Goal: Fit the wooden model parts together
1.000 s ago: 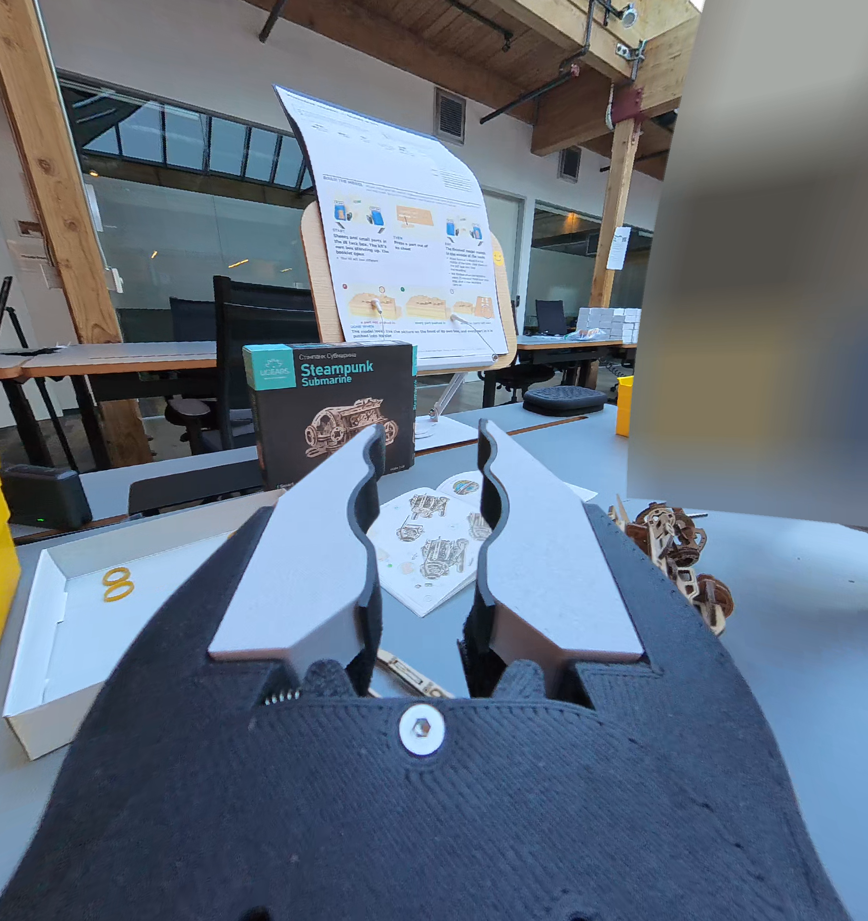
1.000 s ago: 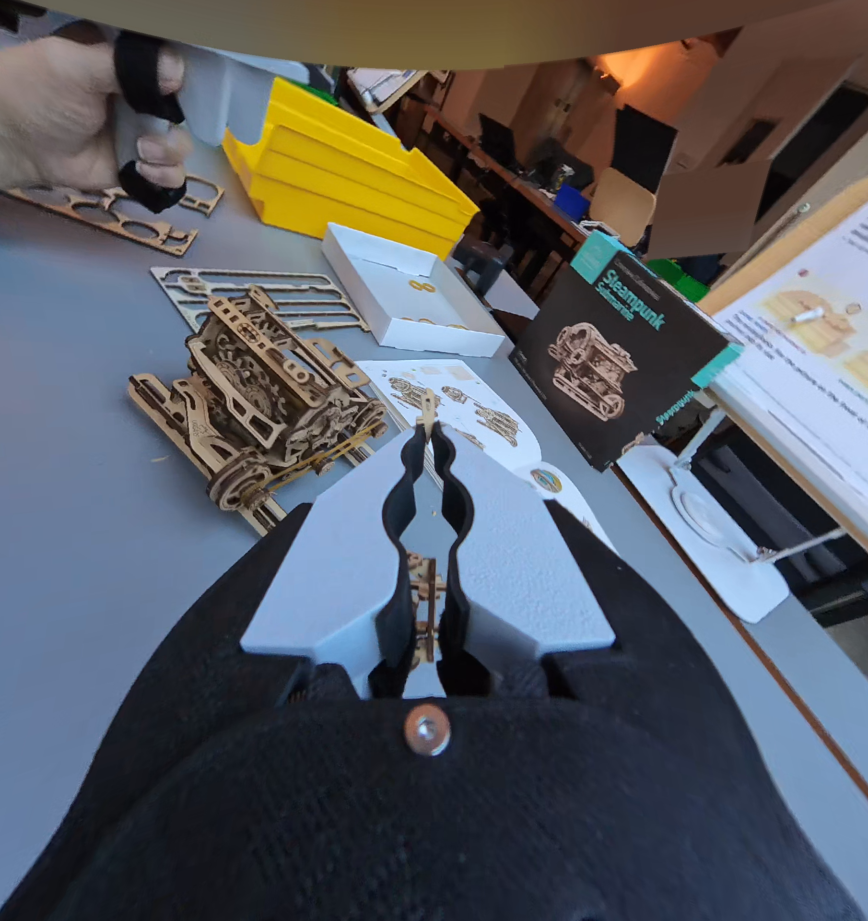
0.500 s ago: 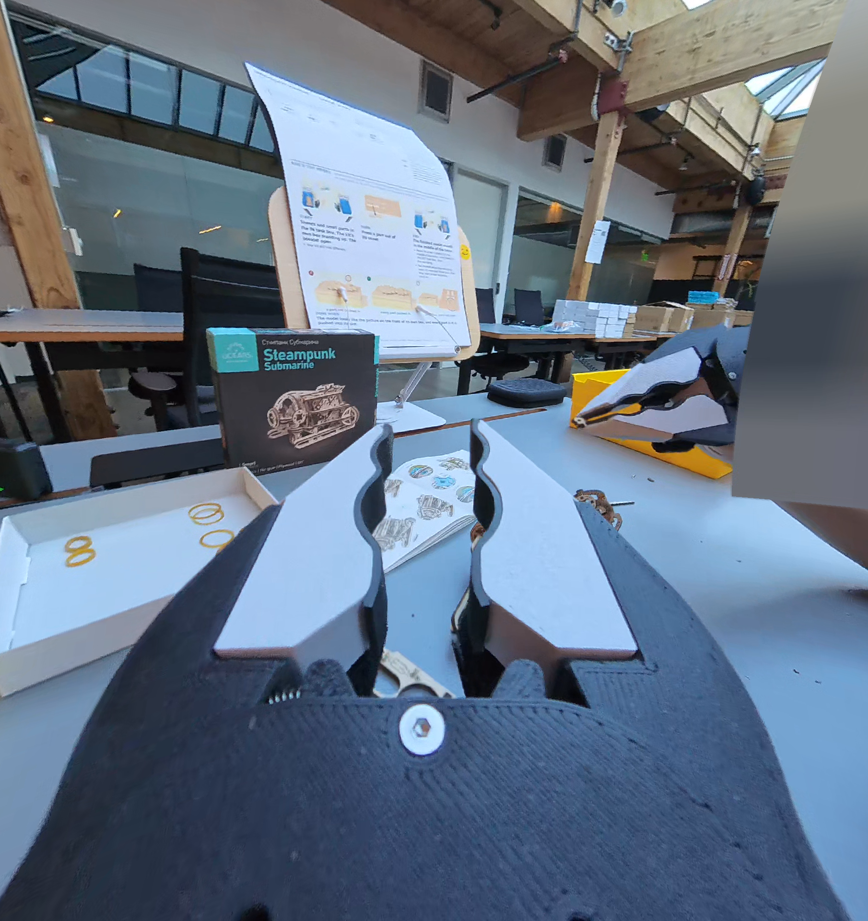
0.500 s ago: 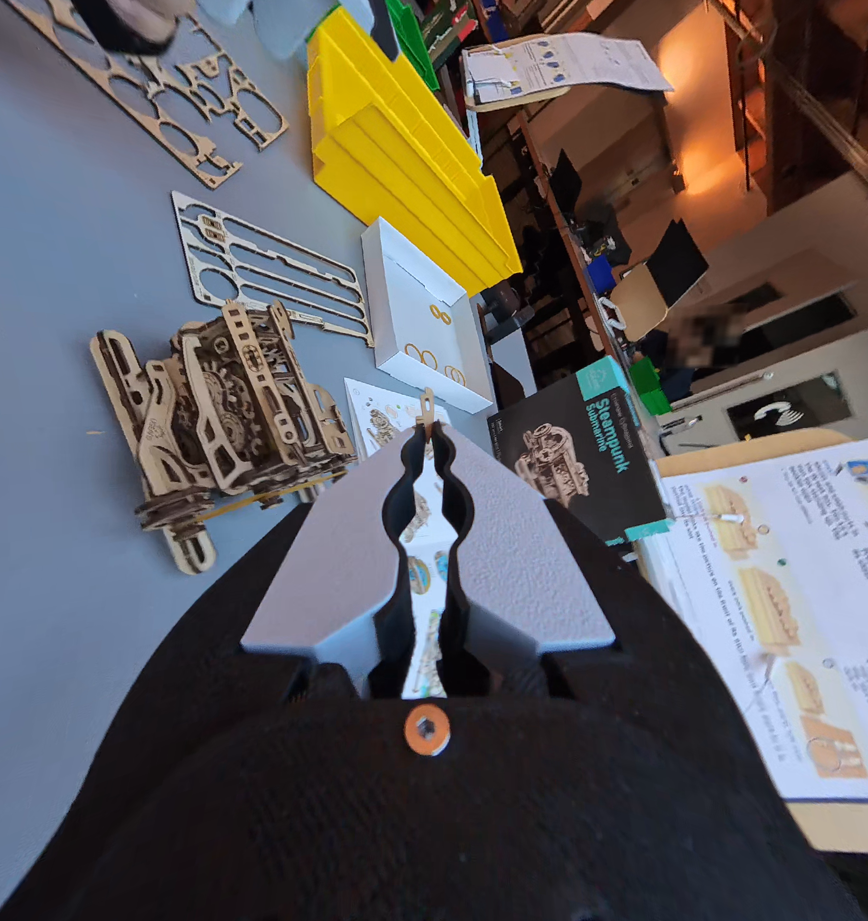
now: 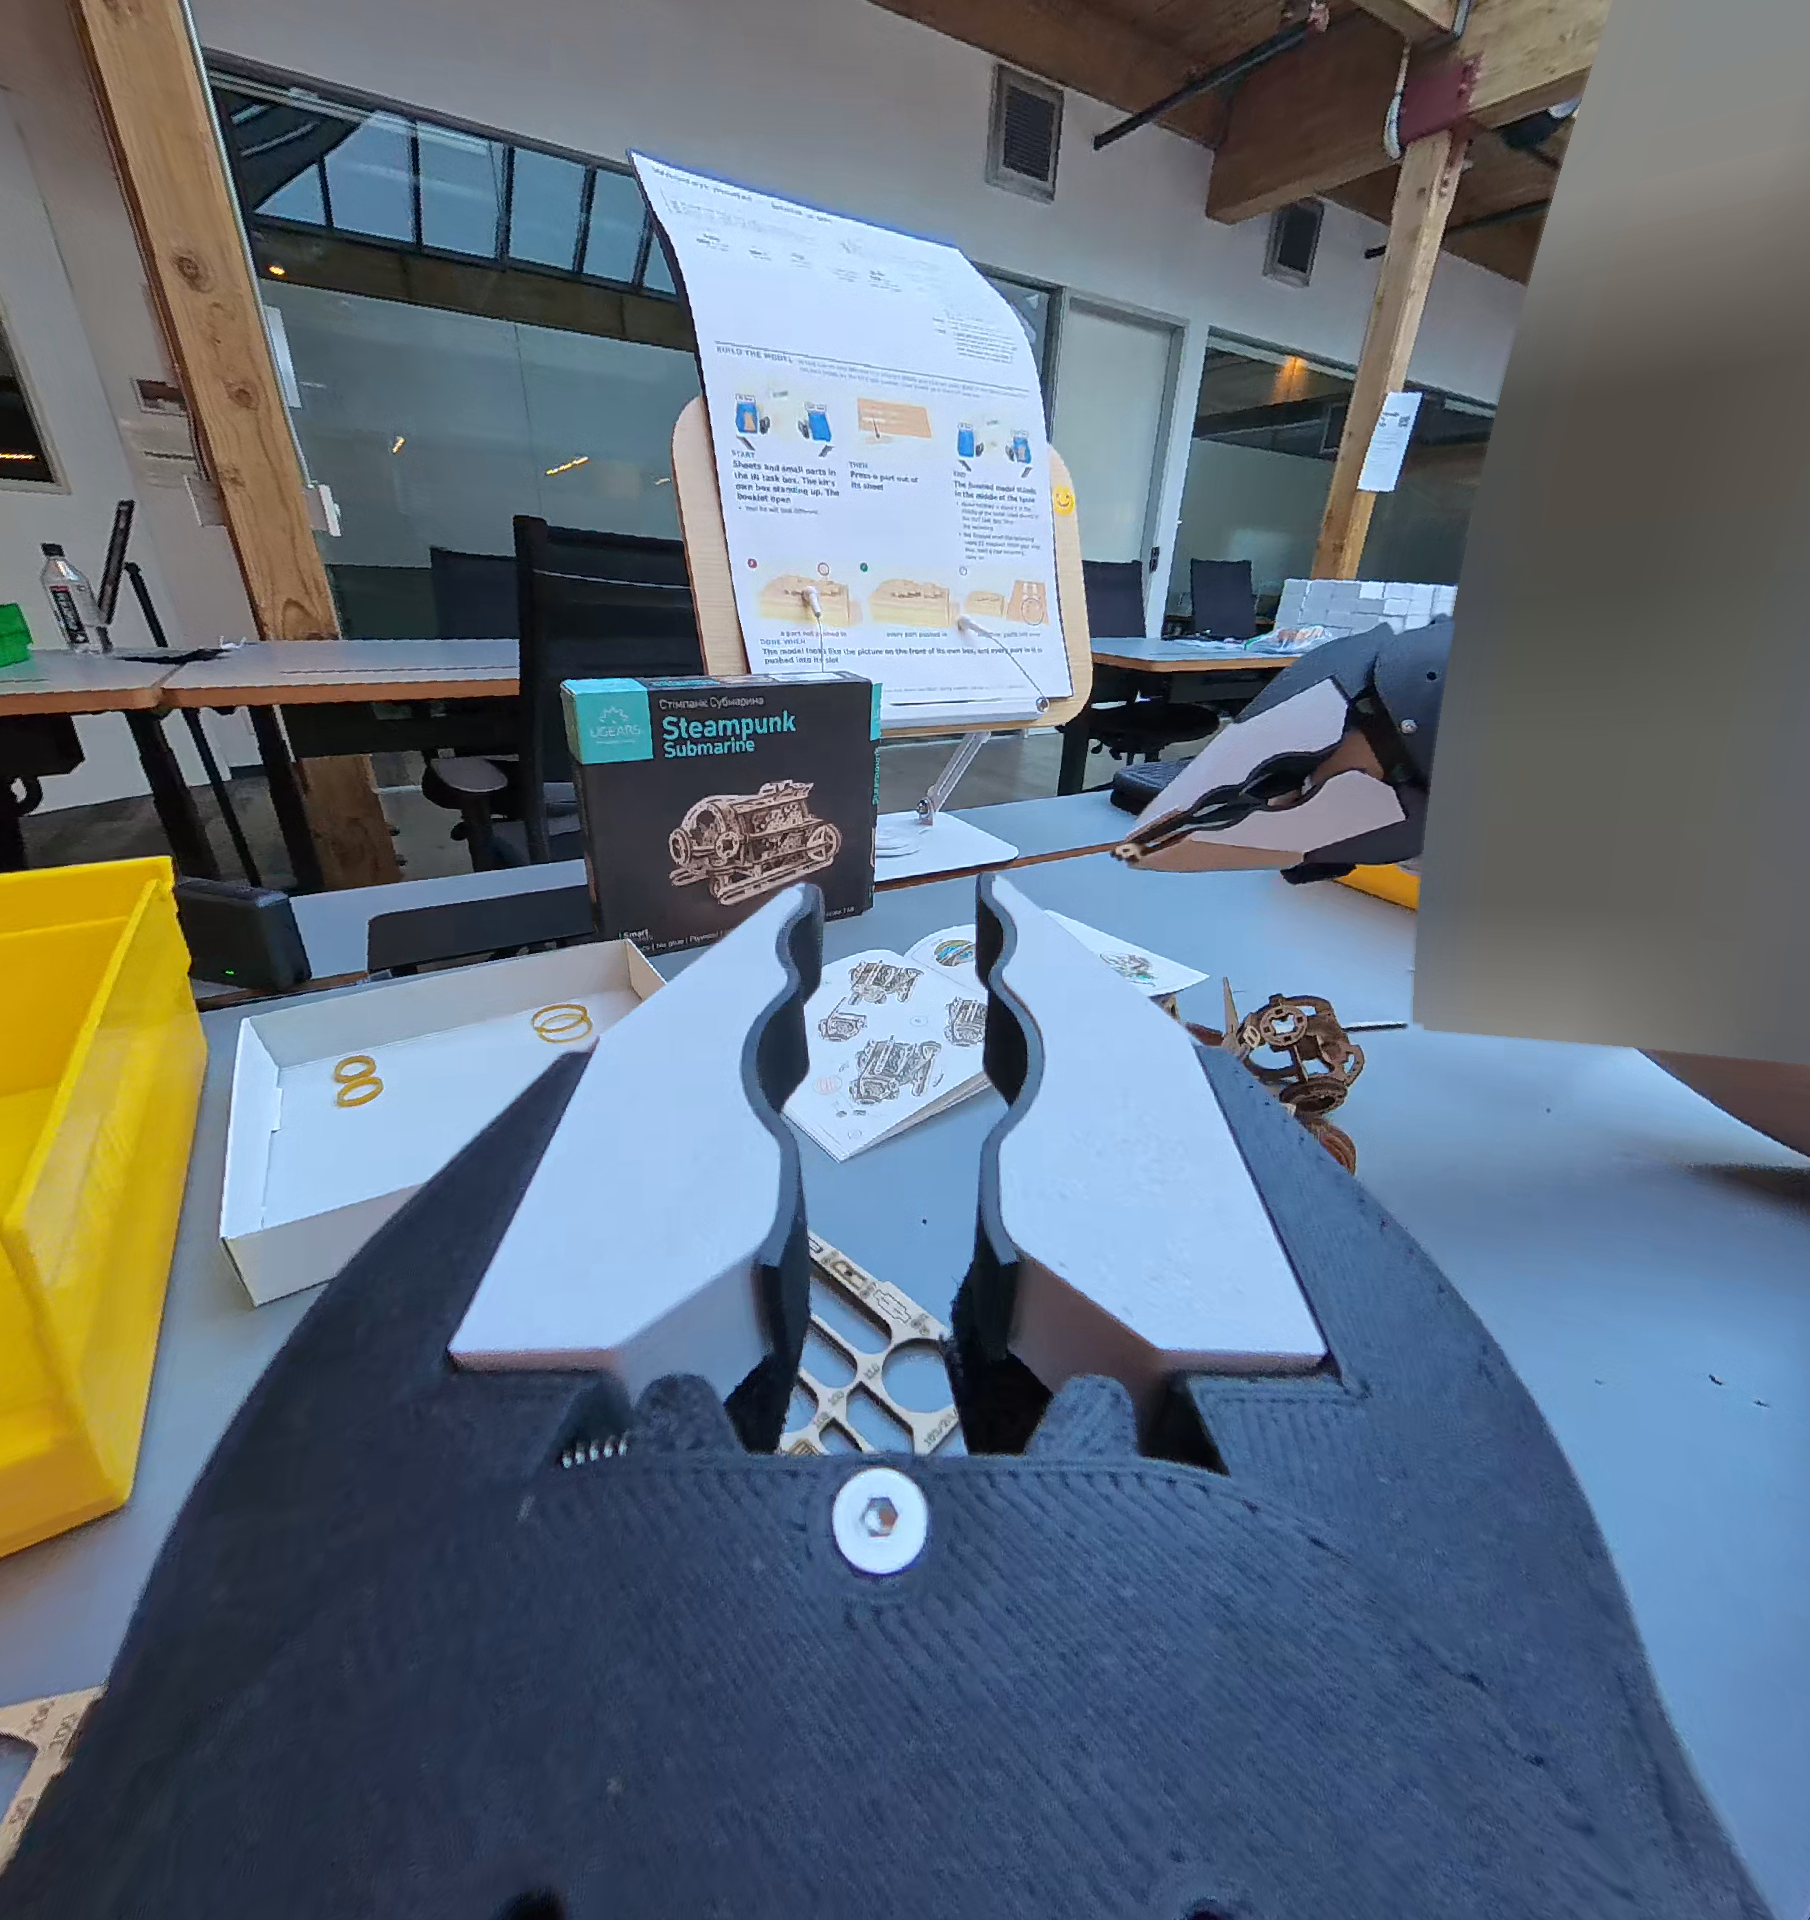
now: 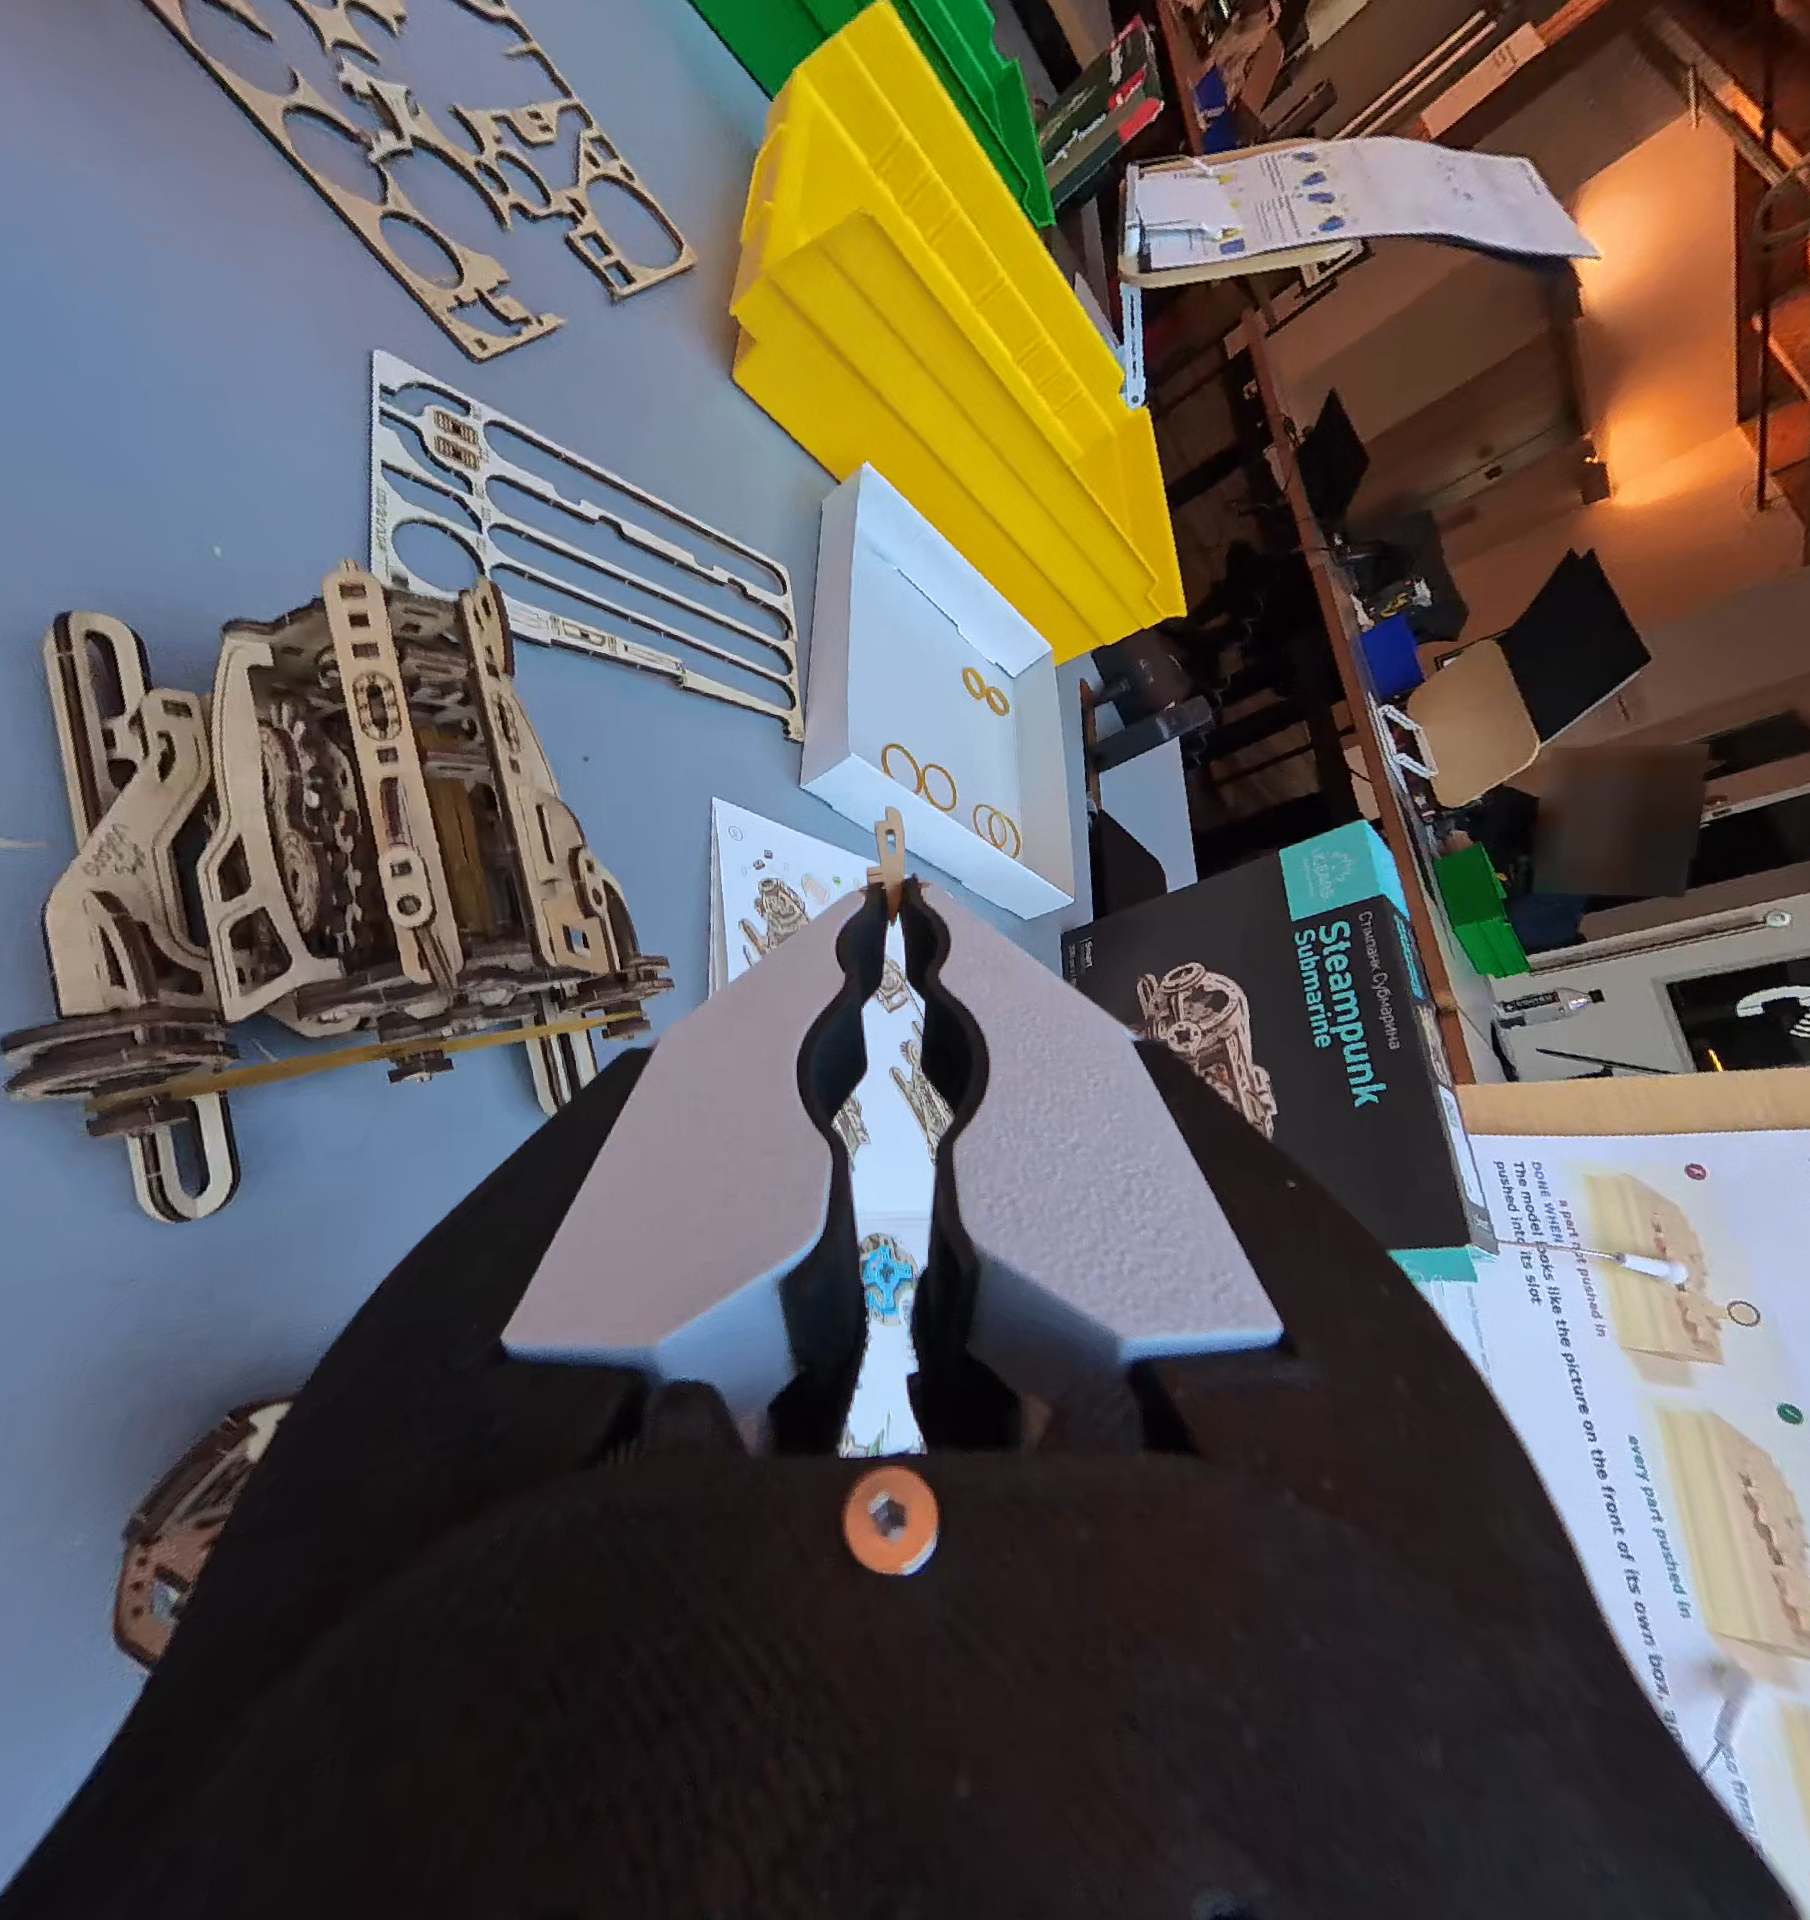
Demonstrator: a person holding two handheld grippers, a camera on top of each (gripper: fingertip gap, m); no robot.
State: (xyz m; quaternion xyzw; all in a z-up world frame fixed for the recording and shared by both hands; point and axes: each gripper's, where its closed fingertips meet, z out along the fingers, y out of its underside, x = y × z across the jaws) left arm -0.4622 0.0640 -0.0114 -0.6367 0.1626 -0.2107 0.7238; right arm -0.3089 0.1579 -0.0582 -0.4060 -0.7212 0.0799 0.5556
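My left gripper is open and empty, held above the grey table. A cut wooden sheet lies under it, seen between the jaws. My right gripper is shut on a small thin wooden part that sticks out past its tips. It is held in the air and also shows at the right of the left wrist view. The partly built wooden model stands on the table to the left of the right gripper. Only its edge shows in the left wrist view.
Empty part sheets lie beyond the model. A white tray holds yellow rubber bands. Yellow bins, the dark kit box, an open booklet and an instruction sheet on a stand ring the work area. The grippers' ends are close to 20 centimetres from one another.
The right gripper has risen and rolled, still shut on the small part. The left gripper has swung left, bringing the yellow bin into view. Its jaws stay open.
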